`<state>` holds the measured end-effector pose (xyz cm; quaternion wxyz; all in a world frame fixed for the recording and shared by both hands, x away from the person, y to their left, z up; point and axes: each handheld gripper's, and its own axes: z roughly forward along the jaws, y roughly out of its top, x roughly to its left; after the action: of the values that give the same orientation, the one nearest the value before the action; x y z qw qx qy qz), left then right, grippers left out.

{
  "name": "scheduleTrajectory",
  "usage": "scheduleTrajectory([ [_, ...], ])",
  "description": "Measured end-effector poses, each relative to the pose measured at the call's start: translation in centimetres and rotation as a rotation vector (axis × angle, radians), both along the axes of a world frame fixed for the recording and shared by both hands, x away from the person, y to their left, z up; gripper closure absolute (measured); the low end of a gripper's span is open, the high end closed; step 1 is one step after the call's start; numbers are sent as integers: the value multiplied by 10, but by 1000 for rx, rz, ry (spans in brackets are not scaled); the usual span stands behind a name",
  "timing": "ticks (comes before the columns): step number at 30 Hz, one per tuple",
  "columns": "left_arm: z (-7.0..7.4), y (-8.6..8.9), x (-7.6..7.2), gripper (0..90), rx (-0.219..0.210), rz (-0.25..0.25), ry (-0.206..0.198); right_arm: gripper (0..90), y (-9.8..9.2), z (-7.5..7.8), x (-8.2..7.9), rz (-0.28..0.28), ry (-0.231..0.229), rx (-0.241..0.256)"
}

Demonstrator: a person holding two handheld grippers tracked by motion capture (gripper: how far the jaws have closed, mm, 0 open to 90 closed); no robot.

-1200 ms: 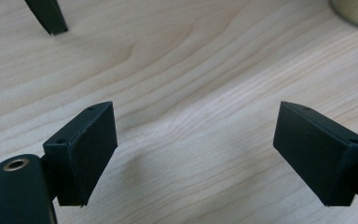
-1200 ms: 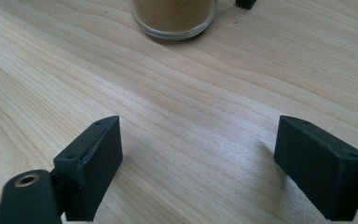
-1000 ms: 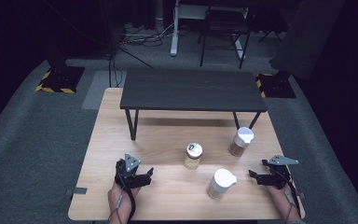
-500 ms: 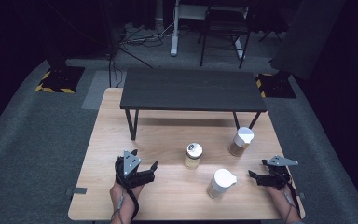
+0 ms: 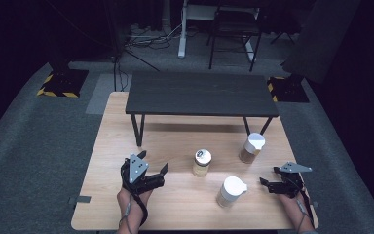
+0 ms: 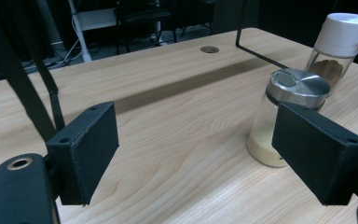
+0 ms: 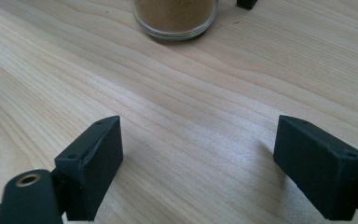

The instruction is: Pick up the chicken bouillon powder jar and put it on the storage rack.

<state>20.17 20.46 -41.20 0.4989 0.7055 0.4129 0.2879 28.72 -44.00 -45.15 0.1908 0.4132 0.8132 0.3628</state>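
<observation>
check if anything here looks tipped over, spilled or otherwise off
Nothing stands out. The three jars, the metal-lidded one and two white-capped ones, stand upright and capped on the wooden table, with no spill visible. Both grippers are open, holding nothing.

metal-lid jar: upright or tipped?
Upright. The metal-lid jar stands on its base on the table, lid on top, pale powder settled level at the bottom. Neither tool touches it.

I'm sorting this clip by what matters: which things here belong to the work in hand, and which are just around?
In the work:
- left gripper, open
- right gripper, open
- silver-lidded jar, nearest the left gripper
- white-lidded jar
- far white-capped jar

Just around:
- black bench on the wooden table
- chair behind
</observation>
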Motion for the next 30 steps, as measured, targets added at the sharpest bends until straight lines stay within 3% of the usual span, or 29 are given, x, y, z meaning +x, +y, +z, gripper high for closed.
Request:
scheduleTrajectory([
  [30,2,-33,41,152,-17,-108,-6,159,1,0,-1,-5,-1,0],
])
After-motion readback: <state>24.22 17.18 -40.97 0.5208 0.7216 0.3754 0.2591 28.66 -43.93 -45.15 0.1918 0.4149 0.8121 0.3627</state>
